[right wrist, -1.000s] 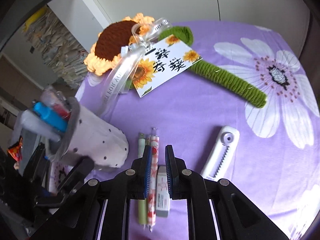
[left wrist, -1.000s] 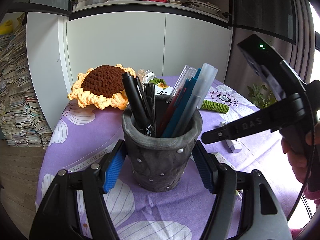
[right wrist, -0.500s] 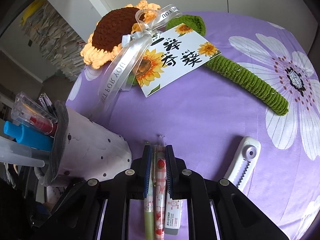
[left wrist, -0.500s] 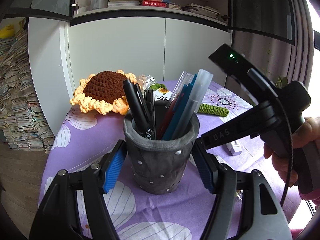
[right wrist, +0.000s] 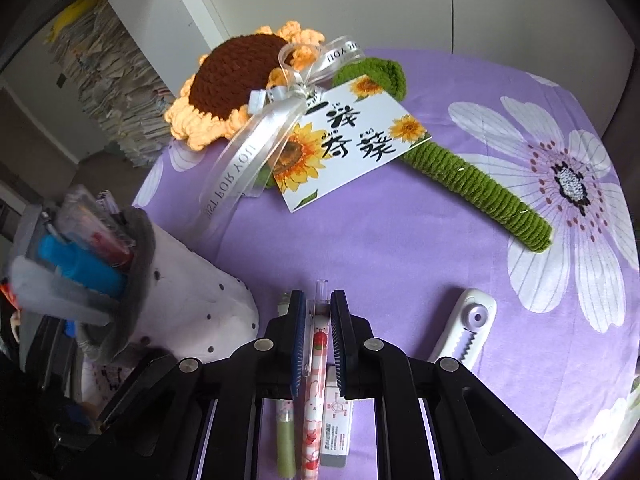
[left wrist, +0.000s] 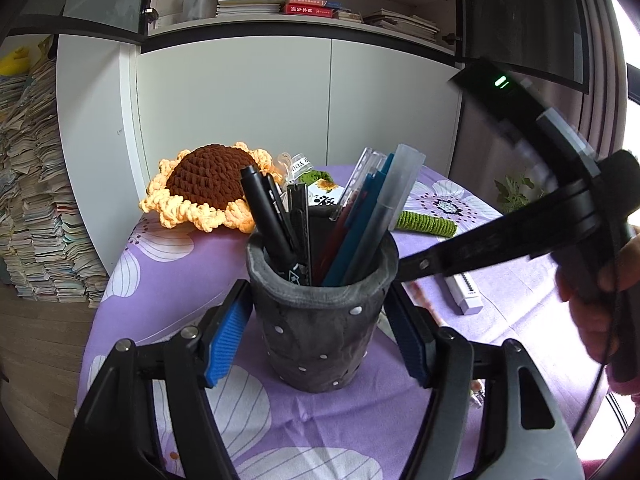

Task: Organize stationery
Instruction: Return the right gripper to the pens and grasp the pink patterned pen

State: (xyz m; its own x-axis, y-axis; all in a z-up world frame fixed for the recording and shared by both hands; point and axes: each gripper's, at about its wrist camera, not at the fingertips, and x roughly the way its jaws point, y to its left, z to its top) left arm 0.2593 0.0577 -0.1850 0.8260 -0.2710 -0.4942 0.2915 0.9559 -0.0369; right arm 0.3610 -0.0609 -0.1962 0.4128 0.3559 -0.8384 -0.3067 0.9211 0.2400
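A dark grey studded pen holder [left wrist: 320, 320] stands on the purple flowered tablecloth [right wrist: 400, 240], full of pens and markers [left wrist: 360, 216]. My left gripper [left wrist: 320, 316] has its blue pads pressed on the holder's two sides. In the right wrist view the holder [right wrist: 188, 300] is at the left. My right gripper [right wrist: 316, 320] is shut on a pink patterned pen [right wrist: 318, 344] just right of the holder. A green pen [right wrist: 286, 440] and a white eraser [right wrist: 336, 420] lie on either side of it. One of the right gripper's black fingers [left wrist: 480, 248] reaches in behind the holder's rim.
A white correction tape [right wrist: 468, 332] lies right of the eraser. A crochet sunflower [right wrist: 236, 76] with a green stem [right wrist: 480, 188], a ribbon and a sunflower card [right wrist: 348, 140] lies at the back of the table. White cabinets [left wrist: 280, 100] and paper stacks [left wrist: 36, 200] stand behind. A hand [left wrist: 592, 308] holds the right gripper.
The right gripper has kept its hold on the pink pen and shifted slightly; in the left wrist view its handle has swung up and to the right. The holder stays between the left pads.
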